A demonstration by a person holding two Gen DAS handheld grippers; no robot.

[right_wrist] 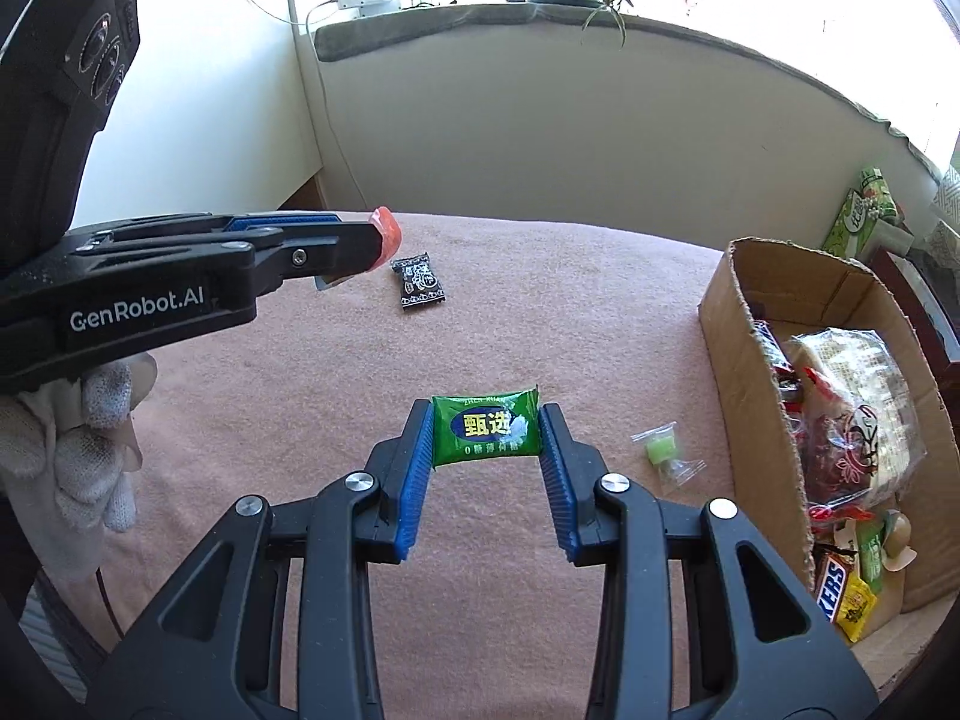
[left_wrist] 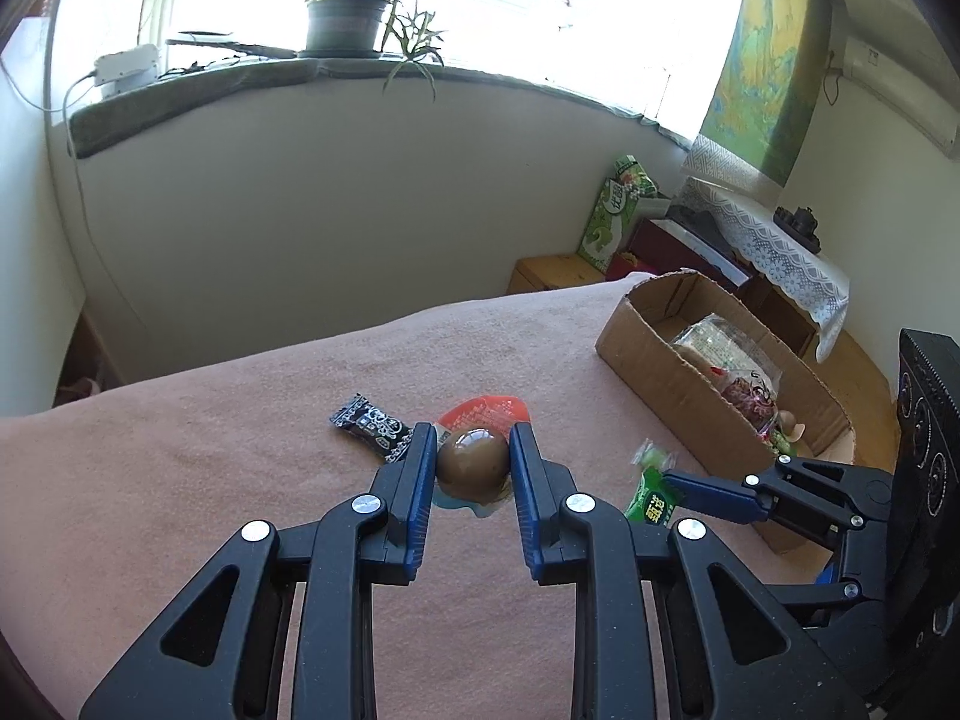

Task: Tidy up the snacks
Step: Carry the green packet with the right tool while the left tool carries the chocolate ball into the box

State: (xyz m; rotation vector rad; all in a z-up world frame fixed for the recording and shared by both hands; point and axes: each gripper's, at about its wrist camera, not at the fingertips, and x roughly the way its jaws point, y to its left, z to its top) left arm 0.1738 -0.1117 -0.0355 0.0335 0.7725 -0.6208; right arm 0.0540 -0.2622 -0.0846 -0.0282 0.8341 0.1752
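Note:
My left gripper [left_wrist: 473, 461] is shut on a packed brown egg [left_wrist: 473, 462] with an orange-red wrapper edge [left_wrist: 483, 411], held just above the pink cloth. From the right wrist view that same gripper [right_wrist: 378, 243] comes in from the left, showing the orange wrapper tip [right_wrist: 387, 234]. My right gripper [right_wrist: 486, 429] is shut on a green candy packet [right_wrist: 486, 427], lifted off the cloth; the left wrist view shows the packet [left_wrist: 651, 492] at the right gripper's tips. A black candy packet [right_wrist: 419, 279] lies farther back on the cloth. A small clear packet with a green sweet [right_wrist: 663, 450] lies near the box.
An open cardboard box [right_wrist: 744, 360] with several snacks inside stands at the right on the pink cloth [right_wrist: 300, 396]. A gloved hand [right_wrist: 78, 450] holds the left gripper. Behind the bed are a white wall, a windowsill with a potted plant [left_wrist: 348, 18], and a green carton [left_wrist: 618, 210].

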